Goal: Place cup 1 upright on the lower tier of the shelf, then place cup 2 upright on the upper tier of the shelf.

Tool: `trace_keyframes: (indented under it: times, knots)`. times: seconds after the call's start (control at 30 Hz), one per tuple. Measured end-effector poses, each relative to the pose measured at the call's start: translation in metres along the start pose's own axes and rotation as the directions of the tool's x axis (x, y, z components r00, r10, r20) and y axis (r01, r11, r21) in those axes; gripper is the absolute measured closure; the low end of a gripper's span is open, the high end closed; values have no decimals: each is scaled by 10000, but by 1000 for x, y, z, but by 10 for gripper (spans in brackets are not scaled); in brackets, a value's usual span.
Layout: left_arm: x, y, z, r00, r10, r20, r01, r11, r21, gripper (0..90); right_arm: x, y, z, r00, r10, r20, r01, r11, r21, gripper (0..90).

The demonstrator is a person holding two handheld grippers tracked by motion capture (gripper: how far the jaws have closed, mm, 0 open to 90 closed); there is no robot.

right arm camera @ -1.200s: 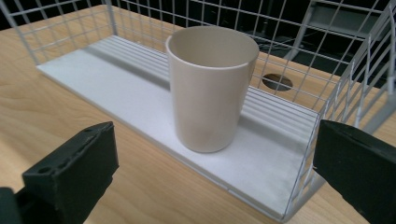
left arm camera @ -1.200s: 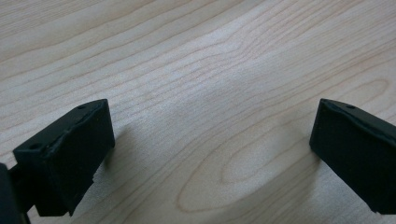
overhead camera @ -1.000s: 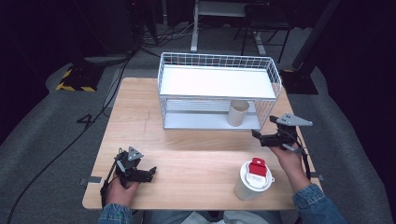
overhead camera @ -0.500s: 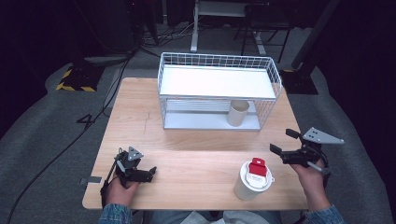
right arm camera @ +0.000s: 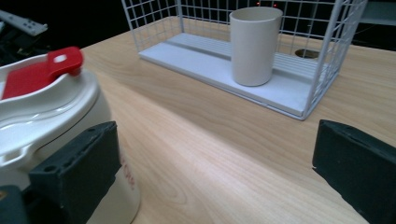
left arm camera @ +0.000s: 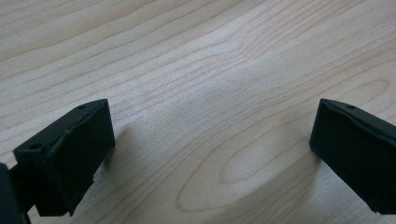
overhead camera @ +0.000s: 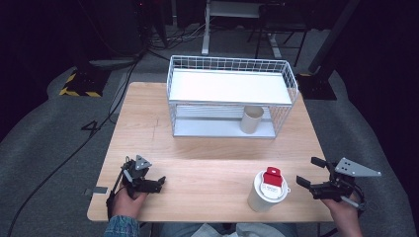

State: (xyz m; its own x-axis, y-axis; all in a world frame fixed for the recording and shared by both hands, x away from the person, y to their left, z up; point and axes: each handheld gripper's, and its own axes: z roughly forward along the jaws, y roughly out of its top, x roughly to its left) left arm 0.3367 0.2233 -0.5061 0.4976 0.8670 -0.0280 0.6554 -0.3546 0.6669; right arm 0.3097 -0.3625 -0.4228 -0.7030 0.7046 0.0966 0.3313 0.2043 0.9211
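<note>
My left hand-held gripper (left arm camera: 212, 154) looks down at close range on the desk (left arm camera: 196, 70), a pale wood surface with long grain lines running across and an oval knot pattern near the bottom middle. My two black jaws stand wide apart, one at the lower left and one at the lower right, with bare wood between them. Each jaw casts a soft shadow on the desk.

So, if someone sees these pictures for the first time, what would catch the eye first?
Probably the white wire rack at the far middle of the wooden table, with a beige cup upright on its lower shelf. Next, the white cup with a red-tabbed lid near the front edge, just left of the open right gripper.
</note>
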Motion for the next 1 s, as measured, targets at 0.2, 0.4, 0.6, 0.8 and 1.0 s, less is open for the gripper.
trace_keyframes:
  times: [0.2,0.4,0.6,0.8,1.0]
  knots:
    - [0,0,0,10000,1,0,-1,10000,1,4,12,0,-7,9992,-311,-234,315,9994,163,13]
    - [0,0,0,10000,-7,-4,7,10000,-2,4,20,1,-12,9972,-587,-465,596,9981,181,17]
    - [0,0,0,10000,-5,-1,5,10000,-1,4,32,2,-13,9902,-895,-1072,937,9950,343,17]
    - [0,0,0,10000,11,5,-11,10000,7,4,42,2,-12,9811,-1140,-1562,1217,9917,406,16]
    - [0,0,0,10000,16,5,-16,10000,6,4,50,0,-5,9692,-1274,-2109,1384,9897,379,1]
